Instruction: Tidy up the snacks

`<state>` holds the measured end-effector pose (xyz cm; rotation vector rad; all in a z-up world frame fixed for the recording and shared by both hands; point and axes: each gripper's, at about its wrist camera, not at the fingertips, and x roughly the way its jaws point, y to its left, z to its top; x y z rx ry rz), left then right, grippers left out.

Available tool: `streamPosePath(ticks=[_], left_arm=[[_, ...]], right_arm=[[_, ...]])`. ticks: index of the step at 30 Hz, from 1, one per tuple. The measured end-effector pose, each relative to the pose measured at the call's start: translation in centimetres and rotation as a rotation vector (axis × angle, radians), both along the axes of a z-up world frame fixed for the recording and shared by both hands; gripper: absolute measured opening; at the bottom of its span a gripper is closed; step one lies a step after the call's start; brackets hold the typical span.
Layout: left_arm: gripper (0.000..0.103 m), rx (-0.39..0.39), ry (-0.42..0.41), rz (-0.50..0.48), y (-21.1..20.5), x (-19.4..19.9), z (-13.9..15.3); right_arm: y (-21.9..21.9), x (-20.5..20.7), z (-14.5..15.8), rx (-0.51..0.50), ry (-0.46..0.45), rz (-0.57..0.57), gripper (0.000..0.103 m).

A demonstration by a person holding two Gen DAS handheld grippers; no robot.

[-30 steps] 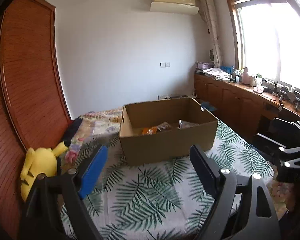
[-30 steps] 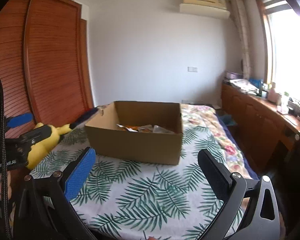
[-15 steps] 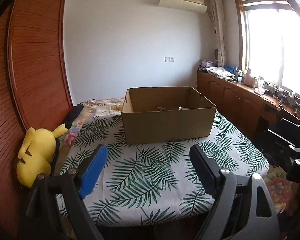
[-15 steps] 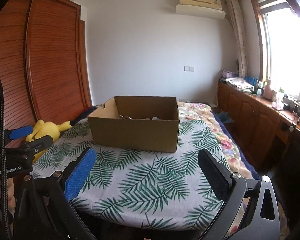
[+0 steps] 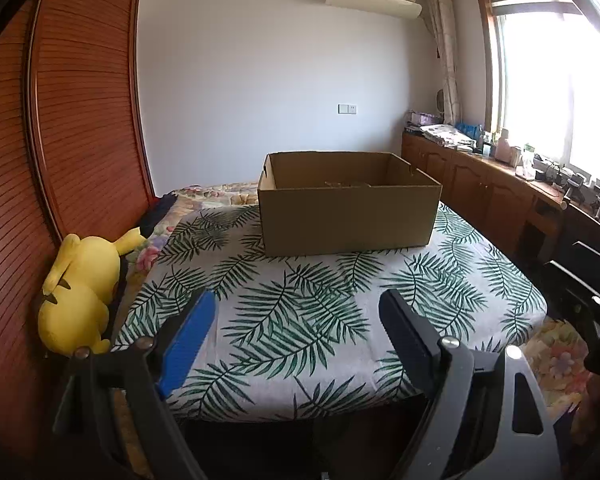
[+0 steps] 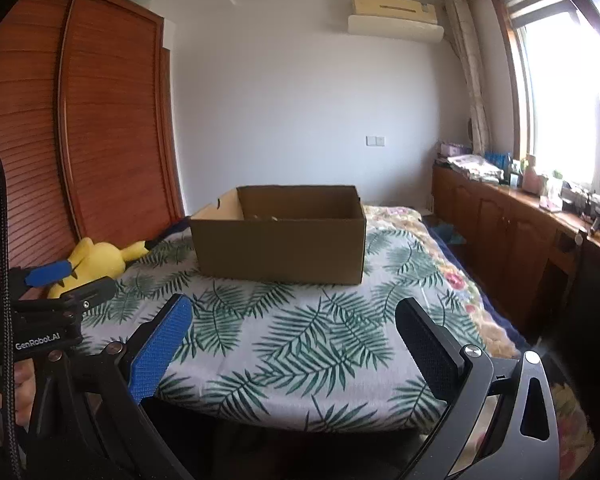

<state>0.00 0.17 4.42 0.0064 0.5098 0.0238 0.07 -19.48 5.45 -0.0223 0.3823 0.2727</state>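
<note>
An open cardboard box (image 5: 348, 216) stands on the leaf-print bed cover (image 5: 300, 312); it also shows in the right wrist view (image 6: 280, 248). Only a sliver of the snacks inside shows over its rim (image 6: 266, 217). My left gripper (image 5: 296, 316) is open and empty, held low near the foot of the bed, well short of the box. My right gripper (image 6: 294, 326) is open and empty, also back from the box. The left gripper shows at the left edge of the right wrist view (image 6: 68, 280).
A yellow plush toy (image 5: 80, 292) lies at the bed's left edge against the wooden wardrobe (image 5: 60, 140). A wooden counter (image 5: 500, 184) with clutter runs under the window on the right. Black chair parts (image 5: 588, 280) stand by the bed's right side.
Both grippers have pulled back and dropped lower from the box, so the snacks inside are now mostly hidden behind its rim. Both stay open.
</note>
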Motion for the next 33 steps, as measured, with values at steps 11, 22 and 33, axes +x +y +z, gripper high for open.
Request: streamPosePath(ticks=[11,22,33], left_arm=[[0.085,0.013,0.002,0.011,0.05,-0.03,-0.44],[0.085,0.005,-0.001,0.008,0.2,-0.15,-0.46],[0.085,0.0,0.001,0.006,0.27,-0.14,-0.48]], right_arm=[[-0.57,0.35,-0.65,0.007,0.024,-0.014,0.103],[-0.51,0.41,-0.69,0.002,0.021,-0.014,0.103],[-0.43,0.41,-0.8,0.001,0.018,-0.016,0.103]])
